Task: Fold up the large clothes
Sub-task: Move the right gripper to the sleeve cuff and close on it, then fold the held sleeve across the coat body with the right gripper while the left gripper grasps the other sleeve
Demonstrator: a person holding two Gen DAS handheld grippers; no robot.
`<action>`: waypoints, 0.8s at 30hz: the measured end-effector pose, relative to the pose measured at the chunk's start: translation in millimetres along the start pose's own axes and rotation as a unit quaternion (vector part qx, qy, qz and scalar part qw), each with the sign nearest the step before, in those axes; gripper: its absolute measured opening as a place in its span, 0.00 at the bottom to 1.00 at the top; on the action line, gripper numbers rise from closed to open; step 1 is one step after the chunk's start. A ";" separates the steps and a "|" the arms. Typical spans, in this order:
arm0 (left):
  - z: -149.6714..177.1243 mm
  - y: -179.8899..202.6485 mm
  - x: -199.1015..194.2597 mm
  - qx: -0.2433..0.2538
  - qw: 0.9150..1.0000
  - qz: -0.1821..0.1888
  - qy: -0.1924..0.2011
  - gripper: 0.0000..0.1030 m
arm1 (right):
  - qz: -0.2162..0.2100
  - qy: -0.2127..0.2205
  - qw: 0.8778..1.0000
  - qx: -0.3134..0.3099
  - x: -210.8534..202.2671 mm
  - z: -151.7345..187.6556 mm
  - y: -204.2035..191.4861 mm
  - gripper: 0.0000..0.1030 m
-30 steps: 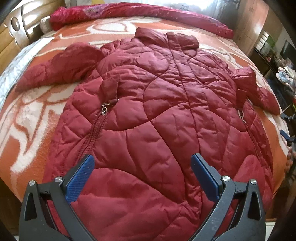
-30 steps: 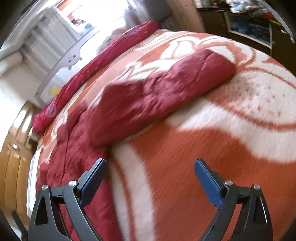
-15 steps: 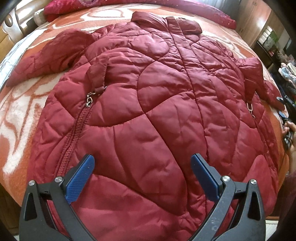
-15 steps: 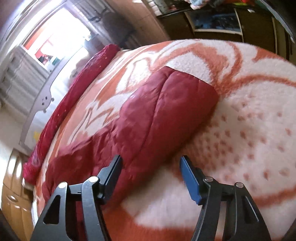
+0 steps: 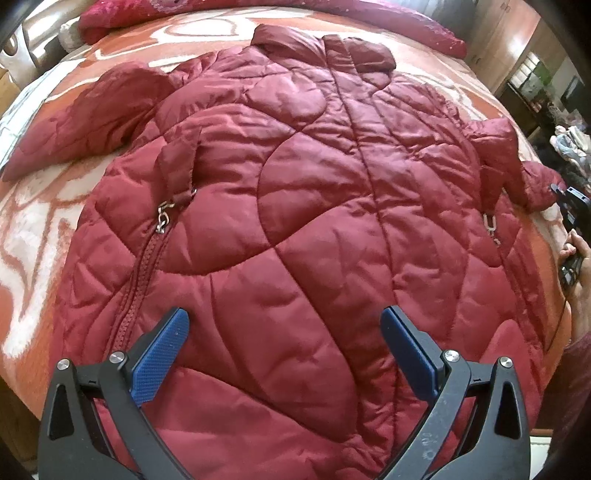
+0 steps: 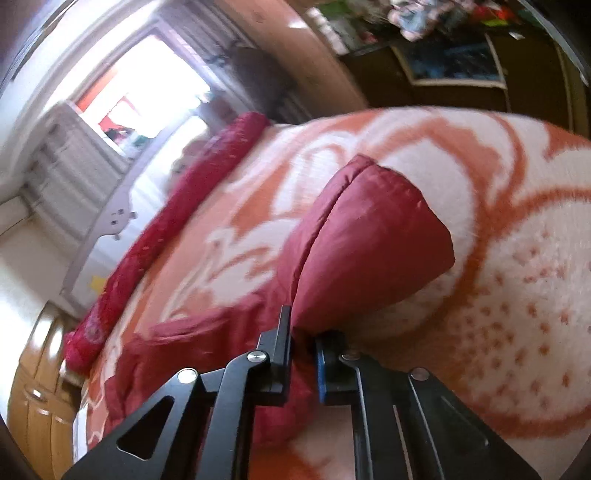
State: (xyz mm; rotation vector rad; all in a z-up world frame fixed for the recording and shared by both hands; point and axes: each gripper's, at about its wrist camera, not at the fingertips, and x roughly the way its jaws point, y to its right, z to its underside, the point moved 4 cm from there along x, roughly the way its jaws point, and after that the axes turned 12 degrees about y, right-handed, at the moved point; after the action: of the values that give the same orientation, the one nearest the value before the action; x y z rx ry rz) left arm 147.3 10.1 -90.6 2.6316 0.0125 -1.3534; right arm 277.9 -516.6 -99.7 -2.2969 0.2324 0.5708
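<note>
A dark red quilted jacket (image 5: 303, 206) lies spread flat on the bed, collar at the far end, both sleeves out to the sides. My left gripper (image 5: 284, 332) is open and empty, hovering above the jacket's lower part near the hem. My right gripper (image 6: 303, 339) is shut on the jacket's right sleeve (image 6: 365, 251), pinching the fabric near the cuff end. The right gripper also shows at the right edge of the left wrist view (image 5: 572, 214), beside the sleeve's cuff (image 5: 535, 184).
The bed has an orange and white patterned blanket (image 5: 33, 229). A red rolled quilt (image 5: 369, 18) lies along the far side. A wooden headboard (image 5: 22, 33) stands at the left. A wardrobe and cluttered shelves (image 6: 443, 55) stand past the bed's right side.
My right gripper moved in on the right sleeve and closed on it. My left gripper moved slightly closer over the jacket and stayed open.
</note>
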 end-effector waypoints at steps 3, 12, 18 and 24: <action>-5.5 -1.5 -8.4 -0.001 1.000 0.003 0.009 1.00 | -0.035 0.002 0.999 -0.022 -15.4 3.0 -31.4 0.08; -20.2 -14.9 -19.9 -0.021 0.999 0.024 0.024 1.00 | -0.140 -0.042 0.982 -0.119 -37.0 53.6 -147.2 0.08; -33.2 -28.7 -20.1 -0.047 0.997 0.058 0.028 1.00 | -0.187 -0.097 0.957 -0.200 -32.0 129.6 -219.3 0.08; -60.0 -42.8 -19.3 -0.059 0.993 0.094 0.036 1.00 | -0.243 -0.140 0.913 -0.297 -37.2 211.1 -292.9 0.08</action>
State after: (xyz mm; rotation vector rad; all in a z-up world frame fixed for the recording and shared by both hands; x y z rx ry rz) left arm 180.4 63.5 -47.7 2.5115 -0.1377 -1.1600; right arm 271.1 -160.5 -30.2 -2.6561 -0.7323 0.7667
